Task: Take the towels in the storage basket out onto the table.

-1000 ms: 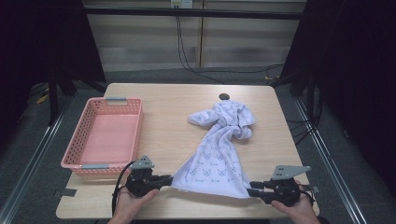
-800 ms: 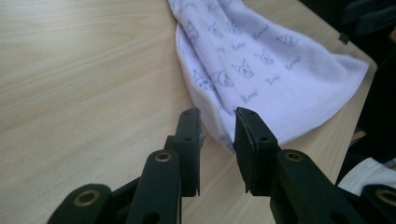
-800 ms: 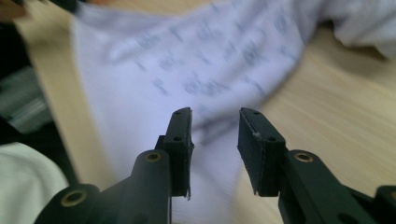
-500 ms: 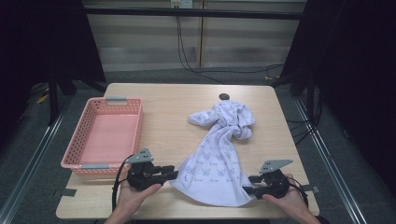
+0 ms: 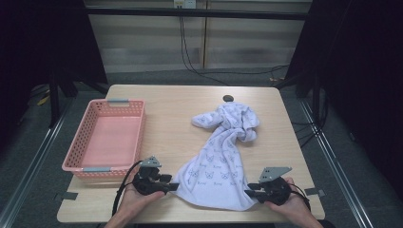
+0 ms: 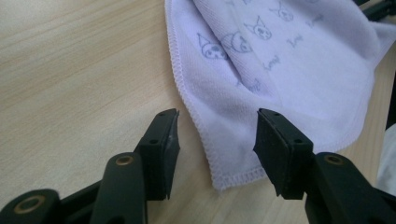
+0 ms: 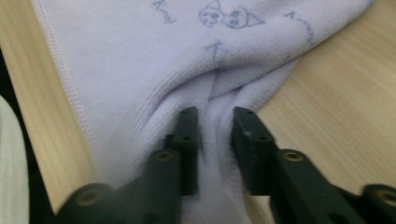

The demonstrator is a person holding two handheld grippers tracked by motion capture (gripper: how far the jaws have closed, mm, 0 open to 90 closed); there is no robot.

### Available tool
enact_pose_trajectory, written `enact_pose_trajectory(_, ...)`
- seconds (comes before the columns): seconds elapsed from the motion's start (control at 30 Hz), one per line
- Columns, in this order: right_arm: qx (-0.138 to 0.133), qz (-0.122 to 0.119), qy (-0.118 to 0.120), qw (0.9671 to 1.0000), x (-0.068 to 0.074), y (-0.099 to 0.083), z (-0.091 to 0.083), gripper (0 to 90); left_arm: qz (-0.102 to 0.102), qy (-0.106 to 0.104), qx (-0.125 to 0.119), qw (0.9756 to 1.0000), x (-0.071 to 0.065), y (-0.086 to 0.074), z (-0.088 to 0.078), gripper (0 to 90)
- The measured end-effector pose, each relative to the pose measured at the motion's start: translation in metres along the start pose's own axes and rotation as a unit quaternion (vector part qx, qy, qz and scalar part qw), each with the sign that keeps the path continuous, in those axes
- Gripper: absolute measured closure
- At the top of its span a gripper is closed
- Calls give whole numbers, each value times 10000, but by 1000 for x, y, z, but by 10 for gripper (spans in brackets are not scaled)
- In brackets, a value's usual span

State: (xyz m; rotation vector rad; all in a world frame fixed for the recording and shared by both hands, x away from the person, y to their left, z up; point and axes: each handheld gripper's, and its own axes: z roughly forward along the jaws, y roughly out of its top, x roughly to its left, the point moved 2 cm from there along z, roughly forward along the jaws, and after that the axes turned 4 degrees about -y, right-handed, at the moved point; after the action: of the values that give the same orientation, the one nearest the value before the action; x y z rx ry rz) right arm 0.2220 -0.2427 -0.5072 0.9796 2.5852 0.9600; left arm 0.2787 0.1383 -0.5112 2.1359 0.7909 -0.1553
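At the near tabletop [image 5: 157, 121] edge, the left gripper [image 6: 217, 140] has just opened its jaws around one corner of the white cartoon-printed cloth towel [image 5: 221, 161], the right gripper [image 7: 215, 135] pinches the other, and the towel's length trails away to a far bunch.

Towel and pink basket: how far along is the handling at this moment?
Done: little. The towel lies half spread, its far end bunched, and the pink basket holds nothing. In hand: the right gripper pinches a fold at the towel's near corner; the left gripper, whose jaws have just been opening, straddles the other near corner without pressing it. Left: probably regripping, flattening or folding, perhaps then putting it in the basket.
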Motion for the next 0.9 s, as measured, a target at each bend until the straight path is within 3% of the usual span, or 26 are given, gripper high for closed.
enact_pose_trajectory(0.1, 20, 226, 137, 9996, -4, 0, 0, 861, 126, -58, -9, 9999, -3, 3, 4, 454)
enact_pose_trajectory(0.17, -17, 381, 48, 9993, -9, 0, -1, 864, 162, -83, -75, 9998, -4, 8, 7, 426)
enact_pose_trajectory(0.23, -248, 589, 118, 9979, -16, 1, -5, 866, 185, -29, -153, 9997, -4, 14, 11, 403)
enact_pose_trajectory(0.33, -530, 836, 44, 9951, -24, 2, -13, 867, 268, 70, -57, 9996, -5, 19, 18, 383)
enact_pose_trajectory(0.37, -651, 933, 60, 9935, -27, 2, -16, 867, 252, 18, -17, 9997, -6, 22, 20, 381)
enact_pose_trajectory(0.43, -814, 1041, 42, 9912, -32, 2, -22, 867, 331, 183, 41, 9993, -8, 27, 24, 387)
enact_pose_trajectory(0.5, -939, 1138, 27, 9891, -36, 2, -26, 867, 239, 122, 134, 9996, -8, 29, 30, 385)
enact_pose_trajectory(0.6, -1057, 1197, 42, 9872, -39, 2, -31, 867, 376, 262, 173, 9988, -10, 30, 33, 397)
enact_pose_trajectory(0.67, -1091, 1194, 10, 9868, -40, 2, -32, 867, 485, 372, 182, 9980, -11, 29, 33, 499)
enact_pose_trajectory(0.77, -1126, 1230, -4, 9860, -42, 2, -34, 866, 712, 572, 381, 9951, -13, 29, 32, 751)
enact_pose_trajectory(0.9, -1187, 1284, -48, 9846, -44, 2, -39, 867, 742, 521, 424, 9950, -18, 25, 29, 868)
